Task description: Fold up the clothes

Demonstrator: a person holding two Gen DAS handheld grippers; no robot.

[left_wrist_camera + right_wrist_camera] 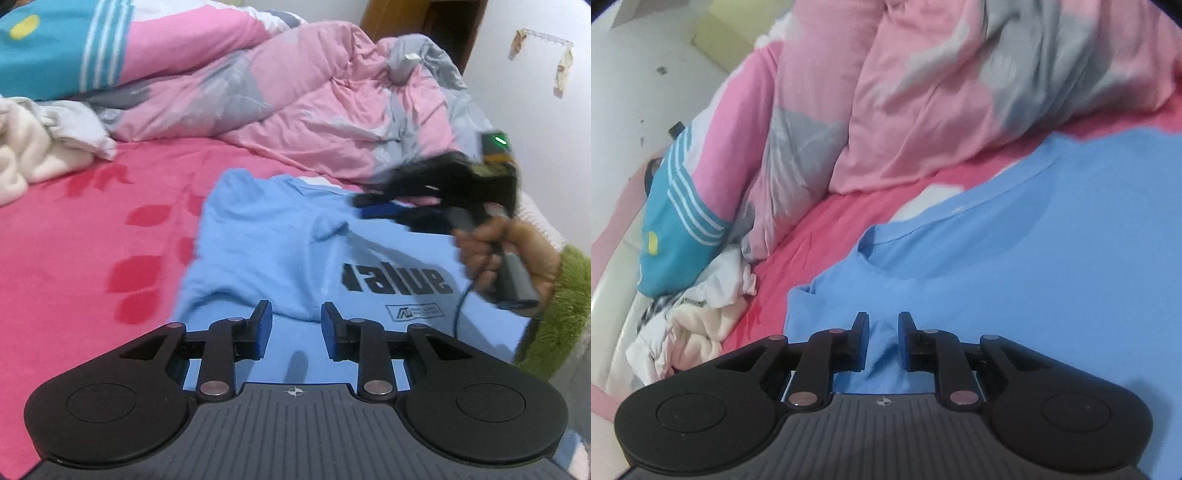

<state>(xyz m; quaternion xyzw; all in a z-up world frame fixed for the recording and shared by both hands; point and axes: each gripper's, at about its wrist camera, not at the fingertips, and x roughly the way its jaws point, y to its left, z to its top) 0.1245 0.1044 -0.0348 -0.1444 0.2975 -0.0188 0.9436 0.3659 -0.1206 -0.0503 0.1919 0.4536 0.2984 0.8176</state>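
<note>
1. Blue T-shirt (280,236) lies spread on the pink bedsheet (92,229), one sleeve rumpled.
2. Your left gripper (296,328) is spread, holding nothing.
3. Your right gripper (883,341) straddles a raised fold, not yet pinching; likely close there.

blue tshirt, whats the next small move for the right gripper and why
Probably close the right gripper on the raised fold of the blue t-shirt that sits between its open jaws. That ridge of fabric is bunched up in the gap, and the shirt otherwise lies spread on the pink sheet, unfolded. The left gripper is open too, holding nothing.
</note>
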